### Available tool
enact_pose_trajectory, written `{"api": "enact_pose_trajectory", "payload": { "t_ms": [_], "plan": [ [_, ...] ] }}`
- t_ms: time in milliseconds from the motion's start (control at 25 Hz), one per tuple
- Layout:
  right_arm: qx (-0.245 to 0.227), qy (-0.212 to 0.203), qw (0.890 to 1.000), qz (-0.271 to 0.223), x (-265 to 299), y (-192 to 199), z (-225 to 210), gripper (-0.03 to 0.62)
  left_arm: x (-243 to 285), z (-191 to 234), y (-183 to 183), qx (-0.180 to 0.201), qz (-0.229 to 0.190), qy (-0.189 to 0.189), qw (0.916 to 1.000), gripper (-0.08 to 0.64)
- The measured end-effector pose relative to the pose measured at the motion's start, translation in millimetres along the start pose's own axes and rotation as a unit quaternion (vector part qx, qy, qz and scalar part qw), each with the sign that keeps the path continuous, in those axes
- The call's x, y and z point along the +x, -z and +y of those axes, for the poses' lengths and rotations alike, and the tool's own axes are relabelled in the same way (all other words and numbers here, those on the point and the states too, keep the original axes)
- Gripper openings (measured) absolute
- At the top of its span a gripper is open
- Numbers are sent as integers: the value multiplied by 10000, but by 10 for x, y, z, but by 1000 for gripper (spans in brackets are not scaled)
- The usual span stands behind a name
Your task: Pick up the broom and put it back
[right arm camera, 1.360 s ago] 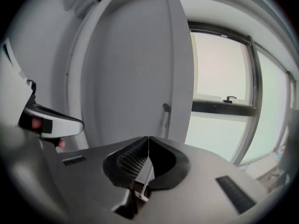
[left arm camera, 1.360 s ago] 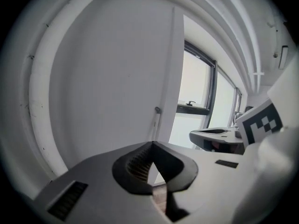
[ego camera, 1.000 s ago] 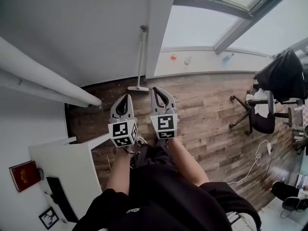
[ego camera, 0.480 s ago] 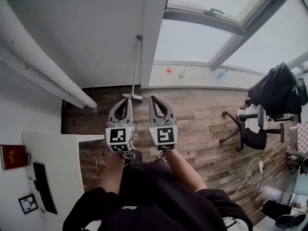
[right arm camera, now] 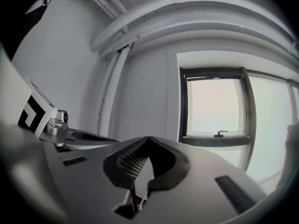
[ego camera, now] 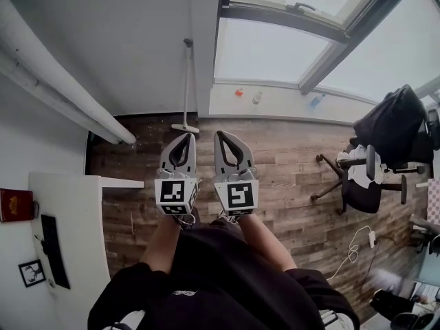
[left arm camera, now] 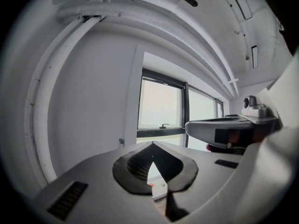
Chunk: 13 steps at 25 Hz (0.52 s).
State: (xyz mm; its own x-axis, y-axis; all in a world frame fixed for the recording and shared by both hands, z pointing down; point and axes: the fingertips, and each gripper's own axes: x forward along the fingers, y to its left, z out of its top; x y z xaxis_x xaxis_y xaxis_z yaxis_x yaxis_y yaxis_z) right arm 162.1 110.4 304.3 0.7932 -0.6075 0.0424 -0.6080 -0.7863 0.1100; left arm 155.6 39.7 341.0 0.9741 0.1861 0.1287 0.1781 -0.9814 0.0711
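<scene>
Looking down from the head view, the broom (ego camera: 186,81) leans upright against the wall (ego camera: 130,40) just left of the window (ego camera: 275,50), its head on the floor (ego camera: 295,150). It is well ahead of both tongs. The left gripper (ego camera: 186,136) and right gripper (ego camera: 221,135) are side by side in front of the person, pointing at that corner, each with its jaws together and empty. Whether the broom is waiting to be fetched or is already back in its place I cannot tell. If it is to be fetched, the step in hand is the approach, and I judge it best to open one pair of tongs before it reaches the handle rather than nudging the handle with shut tips, since a leaning broom slides easily. In the left gripper view, the left gripper (left arm camera: 152,144) has its tips meeting at a point, and only the room shows through the gap behind them; the right gripper (left arm camera: 233,129) is beside it. A mid-handle grip from the side, with the other tongs steadying higher up, would keep the head from swinging. In the right gripper view, the right gripper (right arm camera: 148,140) is likewise closed on nothing — the window (right arm camera: 215,106) is ahead and the broom is out of sight.
</scene>
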Motion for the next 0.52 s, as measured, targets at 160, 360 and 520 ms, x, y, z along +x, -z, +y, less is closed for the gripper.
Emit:
{"api": "enact_pose_trajectory", "payload": {
  "t_ms": [160, 360, 520],
  "plan": [
    [97, -33, 9999, -36, -126, 9, -80, 21, -34, -147, 43, 88, 46, -29, 9999, 2],
    [149, -102, 9998, -58, -200, 21, -102, 21, -84, -237, 13, 164, 58, -76, 9998, 2],
    [153, -135, 9998, -63, -217, 14, -119, 21, -92, -300, -23, 163, 42, -44, 9998, 2]
  ]
}}
